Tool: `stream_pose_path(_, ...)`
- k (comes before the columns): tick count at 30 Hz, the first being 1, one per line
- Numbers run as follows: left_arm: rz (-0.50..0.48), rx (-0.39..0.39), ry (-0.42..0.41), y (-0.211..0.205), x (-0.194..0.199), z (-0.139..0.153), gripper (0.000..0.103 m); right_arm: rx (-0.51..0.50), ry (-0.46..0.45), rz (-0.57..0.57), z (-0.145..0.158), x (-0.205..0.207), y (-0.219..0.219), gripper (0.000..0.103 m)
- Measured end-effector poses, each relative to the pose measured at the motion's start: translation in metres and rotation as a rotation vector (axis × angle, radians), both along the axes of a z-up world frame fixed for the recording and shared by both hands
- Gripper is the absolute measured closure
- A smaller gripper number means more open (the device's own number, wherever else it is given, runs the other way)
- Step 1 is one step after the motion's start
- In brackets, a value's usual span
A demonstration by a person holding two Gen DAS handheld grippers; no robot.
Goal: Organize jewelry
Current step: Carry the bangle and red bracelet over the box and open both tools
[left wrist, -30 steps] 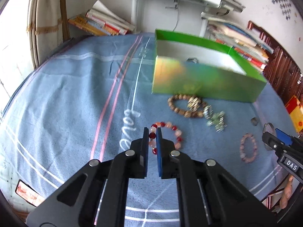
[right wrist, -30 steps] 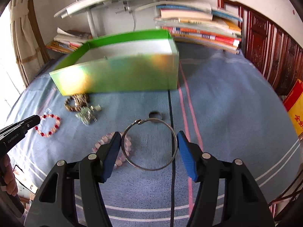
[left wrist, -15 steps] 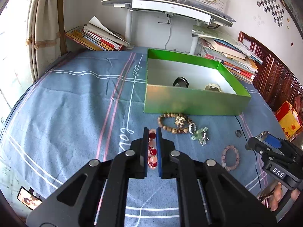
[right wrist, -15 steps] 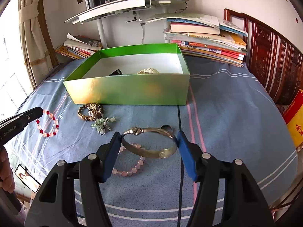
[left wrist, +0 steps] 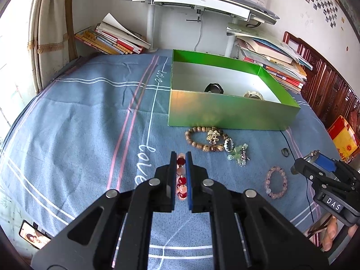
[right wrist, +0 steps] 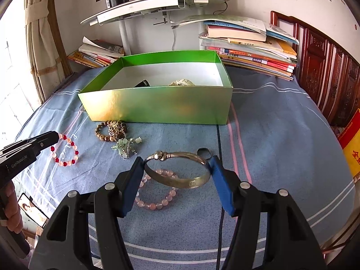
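My left gripper (left wrist: pixel 180 155) is shut on a red and pink bead bracelet (left wrist: pixel 181 180), which hangs as a loop (right wrist: pixel 65 150) from its tip (right wrist: pixel 52 138) above the blue blanket. My right gripper (right wrist: pixel 176 159) holds a silver bangle (right wrist: pixel 180 181) by its sides between the blue pads, tilted and clear of the blanket. The green box (left wrist: pixel 225 114) (right wrist: pixel 157 105) stands open behind both, holding a black piece (left wrist: pixel 213 88) and a pale bangle (left wrist: pixel 253 95). In the left wrist view the right gripper (left wrist: pixel 315 164) shows at the right edge.
On the blanket before the box lie a brown bead bracelet (left wrist: pixel 202 138), a green charm piece (left wrist: pixel 238 155), a pink bead bracelet (right wrist: pixel 157 202) and a dark ring (right wrist: pixel 203 151). Book stacks (right wrist: pixel 247 45) line the back. A phone (left wrist: pixel 33 238) lies near left.
The bead bracelet lay flat on the blanket; now it hangs from the left pads. The bangle has come up off the blanket in the right gripper. Both views have drawn back from the box.
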State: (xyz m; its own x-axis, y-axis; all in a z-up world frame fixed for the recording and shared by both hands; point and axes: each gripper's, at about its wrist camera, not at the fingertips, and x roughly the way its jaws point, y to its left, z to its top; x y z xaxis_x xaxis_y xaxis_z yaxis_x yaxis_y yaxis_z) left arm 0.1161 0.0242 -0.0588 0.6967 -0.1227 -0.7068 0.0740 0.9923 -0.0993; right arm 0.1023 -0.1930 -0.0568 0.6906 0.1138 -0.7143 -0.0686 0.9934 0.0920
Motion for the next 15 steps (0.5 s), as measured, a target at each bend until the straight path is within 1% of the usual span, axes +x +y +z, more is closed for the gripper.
stream_pose_path(4, -0.006, 0.009, -0.002, -0.003, 0.002, 0.002, 0.095, 0.000, -0.007, 0.004, 0.003, 0.001, 0.000, 0.043)
stream_pose_path(7, -0.021, 0.014, -0.022, -0.006, 0.008, 0.013, 0.095, -0.006, -0.038, 0.006, 0.014, 0.004, 0.001, 0.043)
stream_pose_path(11, -0.057, 0.014, -0.069, -0.013, 0.025, 0.041, 0.095, 0.003, -0.106, 0.026, 0.043, 0.014, 0.001, 0.043)
stream_pose_path(14, -0.074, 0.020, -0.127, -0.020, 0.049, 0.075, 0.095, 0.013, -0.174, 0.037, 0.070, 0.032, 0.002, 0.043)
stream_pose_path(15, -0.074, 0.022, -0.135, -0.022, 0.056, 0.082, 0.095, 0.014, -0.187, 0.036, 0.076, 0.039, 0.003, 0.043)
